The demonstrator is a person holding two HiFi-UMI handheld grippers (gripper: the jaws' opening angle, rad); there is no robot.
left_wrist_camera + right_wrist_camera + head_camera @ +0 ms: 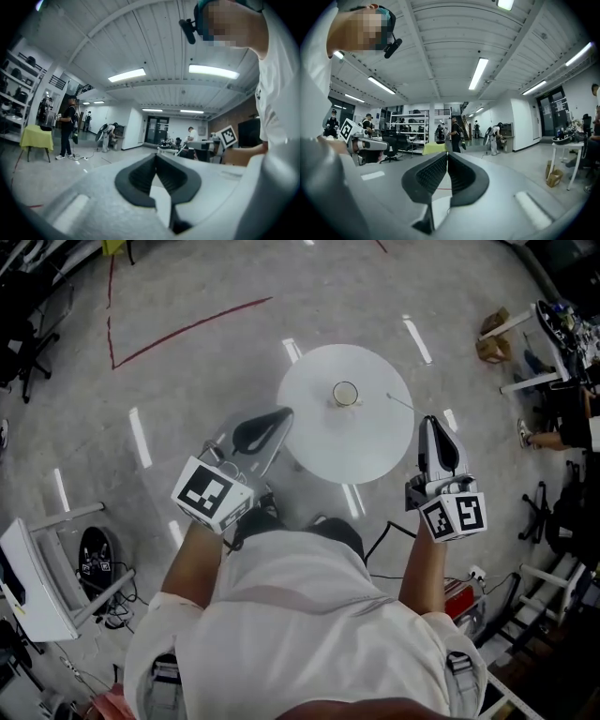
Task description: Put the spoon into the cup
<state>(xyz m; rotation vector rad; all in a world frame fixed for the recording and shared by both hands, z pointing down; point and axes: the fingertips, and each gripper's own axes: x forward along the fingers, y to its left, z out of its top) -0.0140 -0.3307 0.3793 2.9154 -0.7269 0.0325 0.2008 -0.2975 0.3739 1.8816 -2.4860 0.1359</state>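
In the head view a cup (345, 394) stands upright near the middle of a round white table (319, 442). A thin spoon (400, 402) lies on the table to the cup's right. My left gripper (284, 413) is held at the table's left edge, jaws shut with nothing in them. My right gripper (430, 422) hangs just off the table's right edge, jaws also shut and empty. Both gripper views point up and out at the room, and each shows its tips touching: left gripper (156, 155), right gripper (447, 153). Cup and spoon do not appear in either gripper view.
The table stands on a grey floor with red tape lines (192, 327). A white chair (37, 568) is at the lower left, white tables and clutter (548, 343) at the right. Other people (68, 126) stand far off in the room.
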